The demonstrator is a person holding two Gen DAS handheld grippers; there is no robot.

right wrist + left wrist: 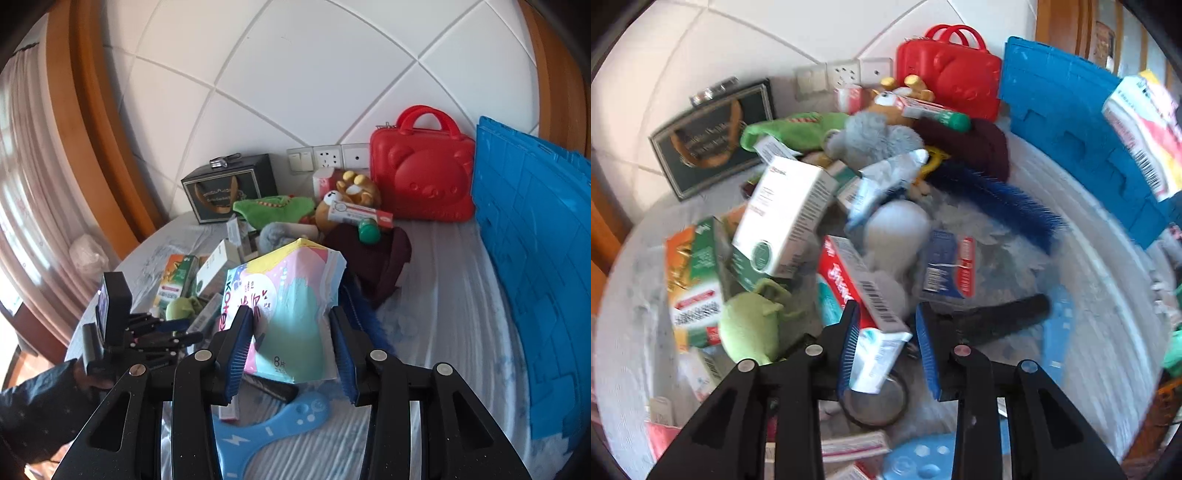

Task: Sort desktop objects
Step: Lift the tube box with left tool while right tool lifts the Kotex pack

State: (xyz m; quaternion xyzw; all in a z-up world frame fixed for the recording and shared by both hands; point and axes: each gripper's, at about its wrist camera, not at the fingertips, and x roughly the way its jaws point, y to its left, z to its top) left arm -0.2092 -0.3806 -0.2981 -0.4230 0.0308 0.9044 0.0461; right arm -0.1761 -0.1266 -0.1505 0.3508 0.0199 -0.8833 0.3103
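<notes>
Black gripper arms fill the bottom of both wrist views. Between the right gripper's (291, 345) blue pads sits a pastel soft pack (291, 306), raised above the clutter; the left pad presses its side, and whether the right pad touches it cannot be told. The left gripper (888, 338) hangs over the heap with its jaws partly apart; a red-and-white toothpaste box (864, 295) lies between them, against the left pad but clear of the right one.

Largest on the pale cloth-covered surface (443, 295) is a blue folded crate (532, 266) leaning at the right. Beside it, against the white tiled wall, stands a red bear-faced case (421, 177), and further left a dark gift box (229, 188). The pile in the middle holds a white carton (786, 218), a green-and-orange box (694, 280), a grey plush toy (871, 136) and a small green plush (750, 325).
</notes>
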